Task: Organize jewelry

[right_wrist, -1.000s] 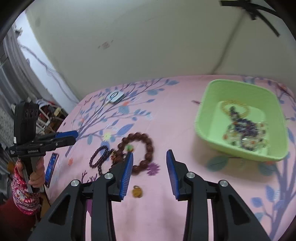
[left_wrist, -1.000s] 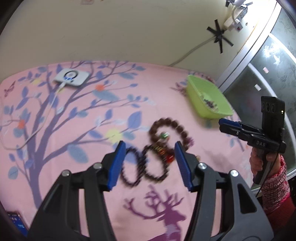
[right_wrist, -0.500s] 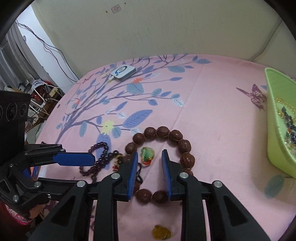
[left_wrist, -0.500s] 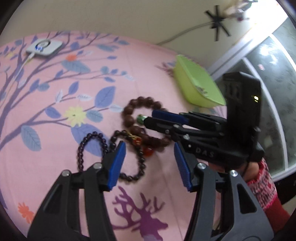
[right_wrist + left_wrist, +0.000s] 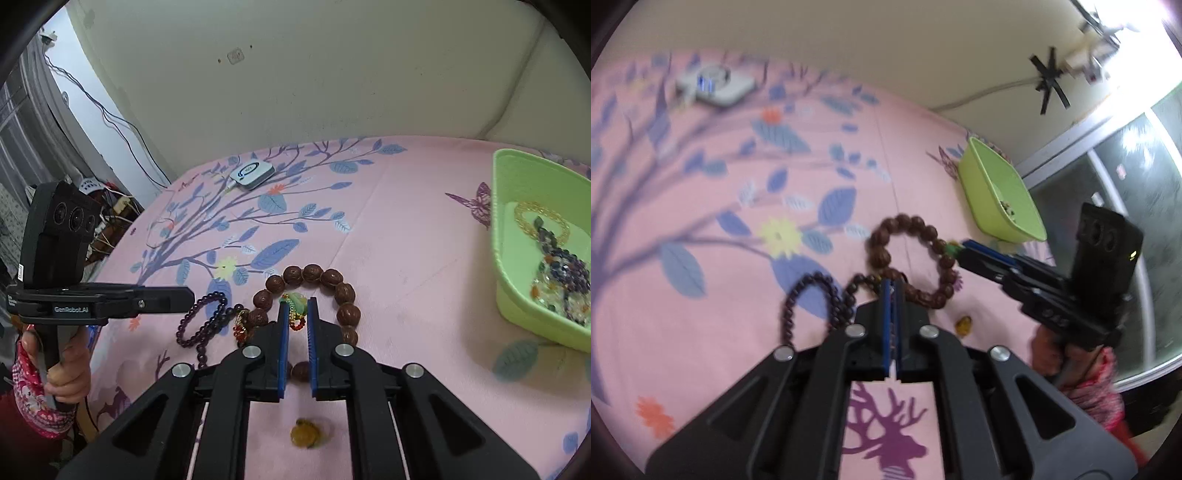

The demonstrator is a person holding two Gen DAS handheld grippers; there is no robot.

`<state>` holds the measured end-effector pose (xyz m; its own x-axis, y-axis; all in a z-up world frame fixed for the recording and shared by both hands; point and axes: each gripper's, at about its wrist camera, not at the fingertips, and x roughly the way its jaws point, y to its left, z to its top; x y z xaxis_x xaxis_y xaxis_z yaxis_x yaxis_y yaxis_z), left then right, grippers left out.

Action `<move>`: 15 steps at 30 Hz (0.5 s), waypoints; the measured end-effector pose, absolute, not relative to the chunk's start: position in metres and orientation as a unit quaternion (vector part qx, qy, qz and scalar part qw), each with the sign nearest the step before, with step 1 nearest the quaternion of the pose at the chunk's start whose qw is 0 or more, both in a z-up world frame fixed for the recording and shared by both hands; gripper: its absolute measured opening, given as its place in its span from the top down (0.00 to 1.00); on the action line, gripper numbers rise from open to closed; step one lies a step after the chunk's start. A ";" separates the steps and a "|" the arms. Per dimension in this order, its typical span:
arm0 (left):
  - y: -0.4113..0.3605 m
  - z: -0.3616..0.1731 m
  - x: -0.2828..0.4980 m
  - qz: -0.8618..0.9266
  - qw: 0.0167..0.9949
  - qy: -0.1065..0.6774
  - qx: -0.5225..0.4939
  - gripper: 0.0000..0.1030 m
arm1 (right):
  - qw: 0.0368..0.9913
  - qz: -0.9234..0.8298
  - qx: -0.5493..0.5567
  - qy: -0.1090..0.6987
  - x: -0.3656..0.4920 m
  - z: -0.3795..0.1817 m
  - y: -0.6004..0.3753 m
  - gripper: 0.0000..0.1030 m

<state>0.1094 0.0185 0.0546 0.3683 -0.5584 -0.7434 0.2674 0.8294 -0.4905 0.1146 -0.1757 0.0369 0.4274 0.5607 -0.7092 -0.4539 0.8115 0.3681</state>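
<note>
Brown walnut-bead bracelet lies on the pink printed bed sheet, left of the green basin. The right hand-held gripper is clenched on the bracelet's green charm. Only the right wrist view shows the basin's jewelry clearly. In the left wrist view the left hand-held gripper is pressed closed at the dark-bead bracelet; whether it grips the beads cannot be told. A small amber charm lies nearer.

Large-bead bracelet is lying mid-cloth; small-bead bracelet sitting at its nine o'clock, tray at three, charm at six.
</note>
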 end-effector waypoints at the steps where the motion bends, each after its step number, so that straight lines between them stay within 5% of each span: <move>1: 0.012 0.061 0.104 -0.253 0.831 0.484 -0.106 0.91 | 0.844 0.302 0.066 0.438 0.110 0.039 -0.181 1.00; 2: 0.007 0.064 0.101 -0.251 0.844 0.468 -0.066 0.87 | 0.845 0.302 0.072 0.435 0.105 0.041 -0.185 1.00; 4: -0.011 0.069 0.087 -0.251 0.869 0.423 0.041 0.52 | 0.846 0.303 0.085 0.431 0.097 0.041 -0.193 1.00; 6: -0.020 0.067 0.080 -0.261 0.880 0.381 0.116 0.39 | 0.847 0.302 0.095 0.428 0.087 0.040 -0.200 1.00; 13: -0.040 0.042 0.088 -0.309 0.843 0.373 0.235 0.41 | 0.843 0.309 0.125 0.423 0.077 0.037 -0.208 1.00; 14: -0.042 0.038 0.090 -0.314 0.839 0.374 0.241 0.46 | 0.843 0.309 0.127 0.422 0.078 0.037 -0.209 1.00; 15: -0.043 0.034 0.093 -0.325 0.830 0.381 0.246 0.64 | 0.843 0.309 0.128 0.422 0.078 0.036 -0.209 1.00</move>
